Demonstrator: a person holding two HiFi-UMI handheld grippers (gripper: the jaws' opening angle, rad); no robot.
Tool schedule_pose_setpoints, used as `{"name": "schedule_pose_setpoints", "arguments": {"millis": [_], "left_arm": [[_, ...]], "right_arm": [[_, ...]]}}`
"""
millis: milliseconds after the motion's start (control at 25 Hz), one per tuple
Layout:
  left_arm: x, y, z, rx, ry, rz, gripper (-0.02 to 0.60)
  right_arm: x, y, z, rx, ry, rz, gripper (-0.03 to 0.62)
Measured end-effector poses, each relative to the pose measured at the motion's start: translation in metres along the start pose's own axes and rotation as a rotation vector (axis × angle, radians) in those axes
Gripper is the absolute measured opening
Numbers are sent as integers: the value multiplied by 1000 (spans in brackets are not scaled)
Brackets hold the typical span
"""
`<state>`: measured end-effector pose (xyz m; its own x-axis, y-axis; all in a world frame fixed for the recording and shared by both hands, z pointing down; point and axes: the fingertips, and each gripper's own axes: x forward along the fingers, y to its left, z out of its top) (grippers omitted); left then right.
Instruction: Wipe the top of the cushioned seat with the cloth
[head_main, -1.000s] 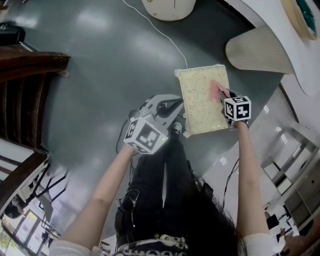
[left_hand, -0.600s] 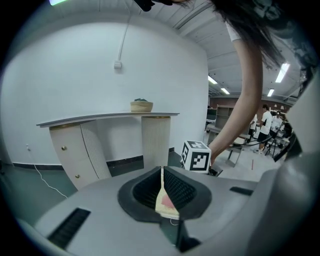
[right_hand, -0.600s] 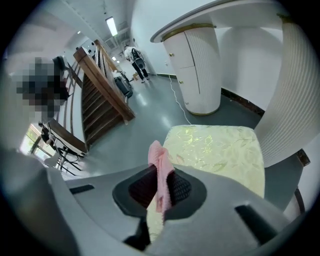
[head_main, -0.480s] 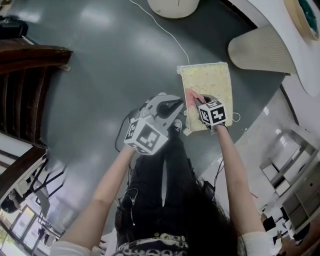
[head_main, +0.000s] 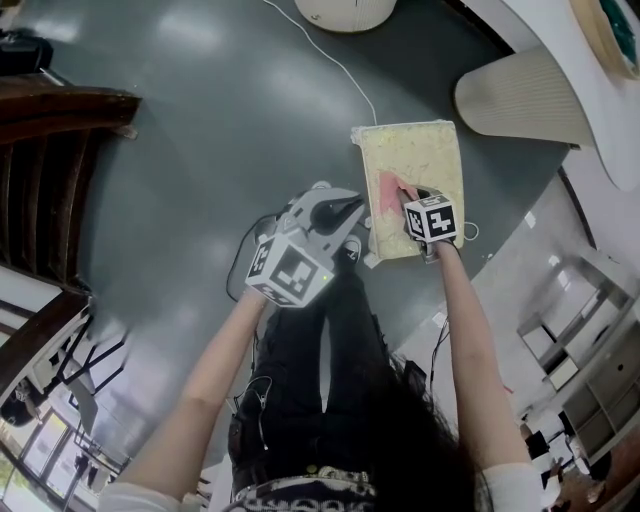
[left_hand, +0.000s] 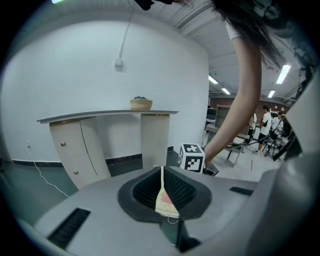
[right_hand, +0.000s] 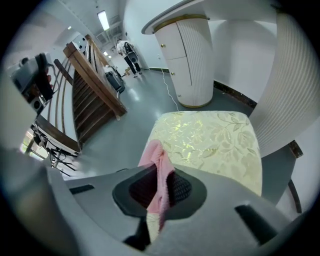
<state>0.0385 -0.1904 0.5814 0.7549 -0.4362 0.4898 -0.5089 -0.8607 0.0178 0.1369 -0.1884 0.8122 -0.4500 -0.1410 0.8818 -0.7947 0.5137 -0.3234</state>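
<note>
Right tongs swept left over cushioned seat — gripping cloth; left tongs closed.

the cushioned seat wears a pale woven fabric with a leaf figure and a silky sheen. the cloth is pink, soft and napped. the right gripper and left gripper have matt grey plastic shells and black ribbed pads. the floor is smooth and faintly glossy, and the railing is dark wood.
</note>
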Motion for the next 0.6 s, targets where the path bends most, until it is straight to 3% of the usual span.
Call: {"name": "schedule_pose_setpoints", "arguments": {"millis": [600], "left_arm": [[23, -21, 7, 34, 16, -80, 15]], "right_arm": [[-74, -142, -44, 192, 10, -252, 11]]}}
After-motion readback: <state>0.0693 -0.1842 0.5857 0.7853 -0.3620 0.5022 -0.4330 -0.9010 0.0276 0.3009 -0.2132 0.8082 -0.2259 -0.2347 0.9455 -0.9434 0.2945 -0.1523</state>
